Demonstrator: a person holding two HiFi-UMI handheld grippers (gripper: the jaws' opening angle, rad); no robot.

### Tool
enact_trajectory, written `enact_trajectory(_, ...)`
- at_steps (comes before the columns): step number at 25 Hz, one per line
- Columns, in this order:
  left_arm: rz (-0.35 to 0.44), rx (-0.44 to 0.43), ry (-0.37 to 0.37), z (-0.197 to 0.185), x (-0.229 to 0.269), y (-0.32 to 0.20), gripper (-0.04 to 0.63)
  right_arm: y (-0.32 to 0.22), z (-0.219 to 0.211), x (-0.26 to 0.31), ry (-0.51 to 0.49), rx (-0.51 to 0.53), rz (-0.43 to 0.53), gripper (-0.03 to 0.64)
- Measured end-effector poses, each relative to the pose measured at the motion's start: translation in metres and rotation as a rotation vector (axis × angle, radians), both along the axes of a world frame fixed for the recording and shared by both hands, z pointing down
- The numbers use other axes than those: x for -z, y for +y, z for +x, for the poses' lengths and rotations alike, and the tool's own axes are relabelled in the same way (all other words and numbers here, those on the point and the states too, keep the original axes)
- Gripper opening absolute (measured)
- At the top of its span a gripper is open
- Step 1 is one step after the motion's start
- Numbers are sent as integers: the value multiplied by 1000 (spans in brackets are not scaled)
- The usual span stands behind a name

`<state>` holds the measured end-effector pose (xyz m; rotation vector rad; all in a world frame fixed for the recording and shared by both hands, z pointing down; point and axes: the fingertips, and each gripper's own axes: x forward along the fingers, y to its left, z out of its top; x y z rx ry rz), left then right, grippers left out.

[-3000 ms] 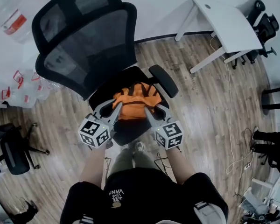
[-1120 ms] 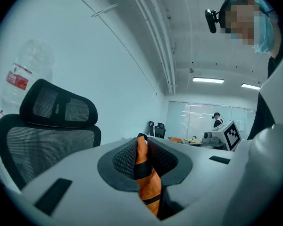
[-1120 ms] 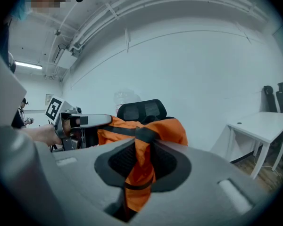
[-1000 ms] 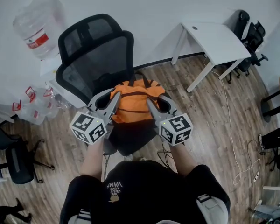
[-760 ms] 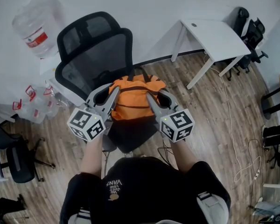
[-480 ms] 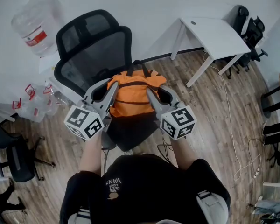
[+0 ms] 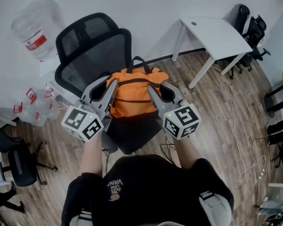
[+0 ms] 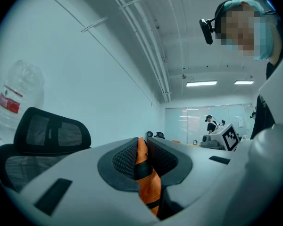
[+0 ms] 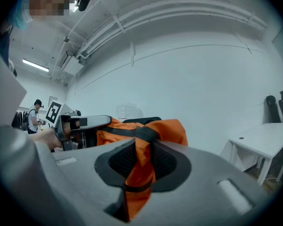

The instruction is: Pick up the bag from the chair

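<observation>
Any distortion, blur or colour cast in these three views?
Head view: strong fisheye bend at edges, even light, orange bag sharp. Left gripper view: round black vignette, cyan cast, ceiling lamps bright. Right gripper view: same vignette, near bag fabric slightly soft.

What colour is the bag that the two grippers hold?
The bag is orange with black straps, best seen in the head view.

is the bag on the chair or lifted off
Lifted off: left gripper and right gripper are shut on the bag, holding it above the seat.
</observation>
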<state>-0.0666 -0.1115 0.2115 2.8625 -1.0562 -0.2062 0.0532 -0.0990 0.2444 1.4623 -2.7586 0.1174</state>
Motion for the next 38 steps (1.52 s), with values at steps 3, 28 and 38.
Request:
enact_trajectory(3, 9, -2, 5, 1, 7, 2, 69, 1, 1, 6, -2, 0, 14, 67)
enact_trajectory(28, 30, -1, 20, 0, 16, 15, 60, 14, 2, 17, 2, -5, 50, 63)
enact_trajectory(38, 25, 0, 15, 4, 15, 15, 60, 13, 5, 16, 10, 2, 47, 63)
